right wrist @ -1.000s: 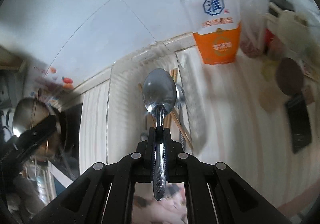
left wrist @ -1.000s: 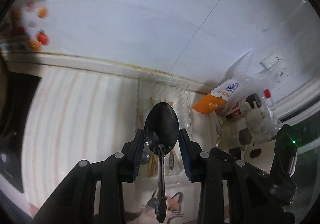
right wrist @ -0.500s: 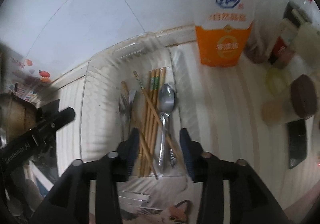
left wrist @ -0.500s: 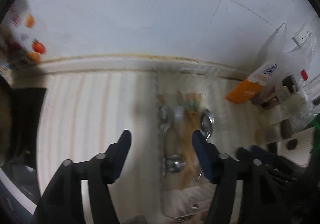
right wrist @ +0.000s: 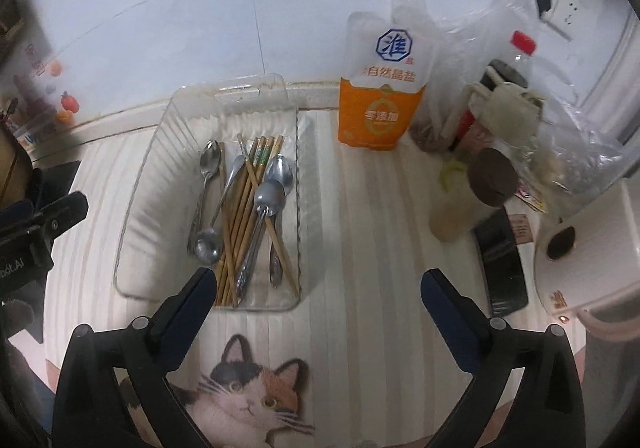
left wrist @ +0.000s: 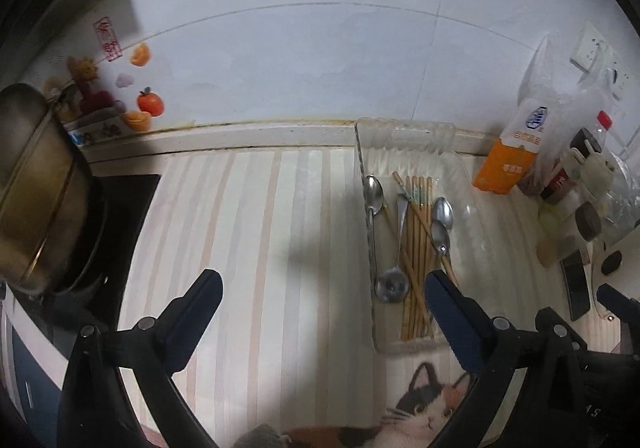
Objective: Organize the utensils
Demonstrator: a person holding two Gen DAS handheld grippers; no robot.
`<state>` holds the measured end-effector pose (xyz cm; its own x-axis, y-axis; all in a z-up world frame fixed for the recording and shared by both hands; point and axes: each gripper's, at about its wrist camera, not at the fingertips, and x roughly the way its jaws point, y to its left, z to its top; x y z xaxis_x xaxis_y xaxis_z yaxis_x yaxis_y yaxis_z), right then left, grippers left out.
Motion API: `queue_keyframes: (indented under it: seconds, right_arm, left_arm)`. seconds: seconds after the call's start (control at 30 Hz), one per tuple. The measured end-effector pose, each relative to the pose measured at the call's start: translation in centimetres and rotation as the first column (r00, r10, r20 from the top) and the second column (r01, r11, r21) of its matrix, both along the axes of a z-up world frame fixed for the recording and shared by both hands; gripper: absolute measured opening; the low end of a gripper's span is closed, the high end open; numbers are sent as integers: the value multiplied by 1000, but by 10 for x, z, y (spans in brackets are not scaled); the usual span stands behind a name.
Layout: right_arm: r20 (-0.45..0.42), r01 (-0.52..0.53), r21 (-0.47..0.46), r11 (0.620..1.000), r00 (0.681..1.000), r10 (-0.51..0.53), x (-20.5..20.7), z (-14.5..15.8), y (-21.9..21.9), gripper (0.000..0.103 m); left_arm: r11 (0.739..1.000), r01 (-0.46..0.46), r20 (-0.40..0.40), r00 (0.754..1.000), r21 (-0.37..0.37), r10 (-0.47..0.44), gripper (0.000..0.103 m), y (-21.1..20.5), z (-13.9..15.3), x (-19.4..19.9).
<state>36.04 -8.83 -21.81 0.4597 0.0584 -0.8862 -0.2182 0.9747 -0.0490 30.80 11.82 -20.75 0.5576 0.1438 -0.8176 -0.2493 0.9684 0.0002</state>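
Note:
A clear plastic tray (right wrist: pixel 140 184) lies on the striped mat and also shows in the left wrist view (left wrist: pixel 404 136). In it lie several metal spoons (right wrist: pixel 270 200) and several wooden chopsticks (right wrist: pixel 240 216); the spoons (left wrist: pixel 442 216) and chopsticks (left wrist: pixel 416 248) show in the left wrist view too. My left gripper (left wrist: pixel 320 288) is open and empty, above the mat left of the tray. My right gripper (right wrist: pixel 316 288) is open and empty, above the mat near the tray's front right corner.
An orange salt bag (right wrist: pixel 380 104), bottles and jars (right wrist: pixel 492 176) in a plastic bag, a dark phone (right wrist: pixel 500 264) and a white appliance (right wrist: pixel 580 248) stand right of the tray. A metal pot (left wrist: pixel 36 192) on a black stove is at the left.
Both grippers let go of their spoons, which now lie in the tray. Both grippers opened wide and pulled back and up from the tray.

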Motion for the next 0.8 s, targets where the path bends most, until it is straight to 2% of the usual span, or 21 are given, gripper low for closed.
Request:
queue_keyframes:
  seconds: [0.17, 0.43, 0.63, 0.8]
  right_arm:
    - [55, -26, 23, 999, 998, 25, -33, 32, -13, 103]
    - [143, -66, 90, 994, 988, 52, -100, 97, -40, 103]
    - [203, -106, 137, 985, 976, 77, -152, 150, -60, 103]
    - [239, -125, 174, 977, 968, 81, -183, 185, -76, 103]
  left_arm:
    - [999, -29, 40, 999, 17, 28, 103, -12, 23, -41]
    - [998, -42, 120, 992, 43, 36, 103, -39, 80, -120]
    - [999, -31, 181, 983, 39, 24, 103, -53, 121, -171]
    - [1000, 3, 195, 981, -12, -1, 103, -56, 147, -201]
